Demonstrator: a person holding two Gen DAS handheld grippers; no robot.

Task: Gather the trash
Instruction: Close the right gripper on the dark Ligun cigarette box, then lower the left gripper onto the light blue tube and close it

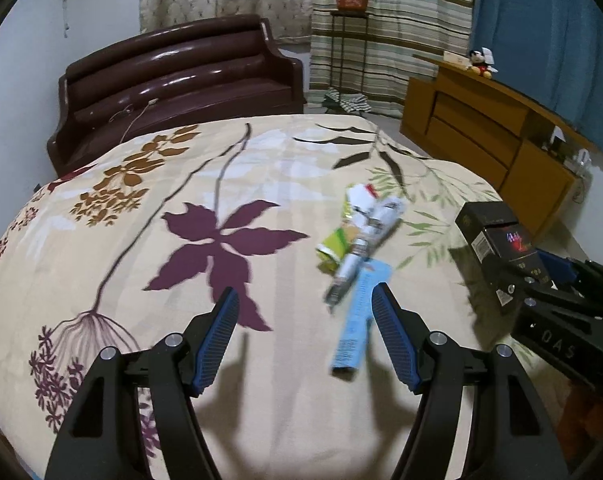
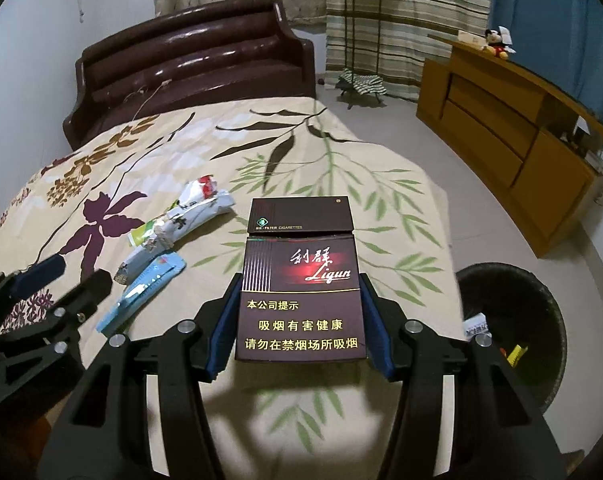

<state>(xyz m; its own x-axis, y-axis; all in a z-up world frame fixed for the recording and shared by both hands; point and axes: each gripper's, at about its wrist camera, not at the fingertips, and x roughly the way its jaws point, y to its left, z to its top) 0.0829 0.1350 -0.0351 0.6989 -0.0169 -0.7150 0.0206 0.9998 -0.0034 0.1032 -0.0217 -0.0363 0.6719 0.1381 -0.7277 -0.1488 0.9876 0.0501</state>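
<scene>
our right gripper (image 2: 299, 300), angled down at the bed (image 2: 341, 152) in the frame's lower centre, clamps a dark cigarette pack (image 2: 299, 300). our left gripper (image 1: 305, 308) tilts down too, jaws apart around nothing, wrappers (image 1: 357, 248) just right of centre, bin (image 2: 513, 320) at lower right.

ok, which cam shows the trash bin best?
Right wrist view: the black trash bin stands on the floor beside the bed, its open top showing scraps inside. The left wrist view doesn't show it at all.
</scene>
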